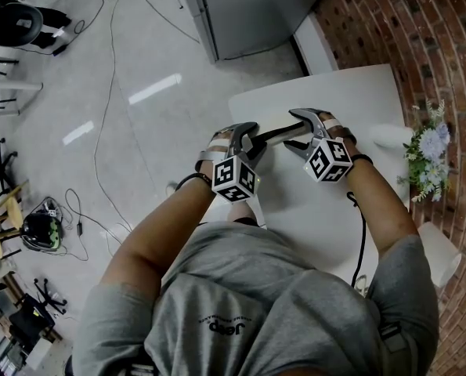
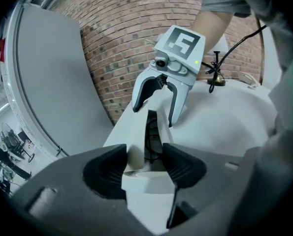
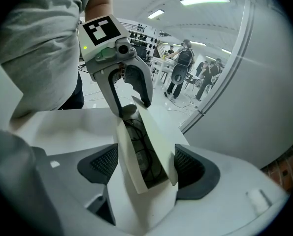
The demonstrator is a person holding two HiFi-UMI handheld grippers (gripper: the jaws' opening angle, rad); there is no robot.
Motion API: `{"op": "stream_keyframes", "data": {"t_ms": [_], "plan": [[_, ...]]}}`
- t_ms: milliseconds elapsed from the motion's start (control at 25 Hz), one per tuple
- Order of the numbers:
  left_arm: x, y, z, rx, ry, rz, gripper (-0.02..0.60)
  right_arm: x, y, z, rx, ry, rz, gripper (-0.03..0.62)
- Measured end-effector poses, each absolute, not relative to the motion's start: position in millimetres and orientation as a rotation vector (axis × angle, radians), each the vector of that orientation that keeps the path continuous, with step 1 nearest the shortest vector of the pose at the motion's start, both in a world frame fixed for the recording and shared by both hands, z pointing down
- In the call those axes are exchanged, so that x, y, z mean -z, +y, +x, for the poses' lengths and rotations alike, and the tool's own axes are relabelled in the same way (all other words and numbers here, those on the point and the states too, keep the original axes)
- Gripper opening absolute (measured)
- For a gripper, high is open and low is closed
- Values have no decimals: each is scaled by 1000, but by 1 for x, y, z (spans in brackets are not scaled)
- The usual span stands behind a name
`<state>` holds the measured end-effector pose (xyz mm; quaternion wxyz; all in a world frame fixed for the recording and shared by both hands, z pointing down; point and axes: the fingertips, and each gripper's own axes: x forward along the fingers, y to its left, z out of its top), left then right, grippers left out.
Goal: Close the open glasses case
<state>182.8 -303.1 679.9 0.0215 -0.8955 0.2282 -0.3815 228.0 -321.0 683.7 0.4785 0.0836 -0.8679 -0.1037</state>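
At ctr of white table (image 1: 319, 210), glasses case (image 1: 278, 131) sits lengthwise betw. both grippers, one gripper at each end. Case is cream-coloured and hinged, w/ lid partly raised: a narrow V-shaped gap runs along its top. Dark-framed glasses (image 3: 136, 154) lie inside, visible through gap. Whether case underside rests on tabletop can't be told.

L gripper (image 2: 144, 159):
- Jaws at mid width, one on each long side of case's end.
- L gripper view shows both pads (image 2: 104, 168) touching case walls; case end fills space betw. them.
- Gripper tilts down toward table.

R gripper (image 3: 142, 163):
- Jaws at mid width, straddling opposite end of case.
- R gripper view shows one pad against base wall, other pad against outer face of lid; both in contact.
- Gripper tilts steeply down.

Head view: grippers face each other across case. They don't touch each other; case spans gap betw. them.

Surroundings:
- Black cable (image 1: 362, 233) runs over table on R side.
- Flower bunch (image 1: 426, 151) stands at table's far R edge, beside brick wall (image 1: 405, 30).
- Grey floor (image 1: 139, 92) w/ loose cables lies L of table.
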Motion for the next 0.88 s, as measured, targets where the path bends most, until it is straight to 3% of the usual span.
{"op": "stream_keyframes", "data": {"t_ms": [160,280,360,880], "plan": [[-677,-298,184,1185,684,-2790,179,-685,-312,233,244,-2106,188,352],[-679,-283,190,1214,600,-2846,132,-690,-299,240,186,-2097,158,295],[-681,-280,192,1220,601,-2892,146,-692,-295,242,151,-2106,167,318],[-677,-279,192,1236,554,-2959,161,-689,-297,239,104,-2098,205,315]]}}
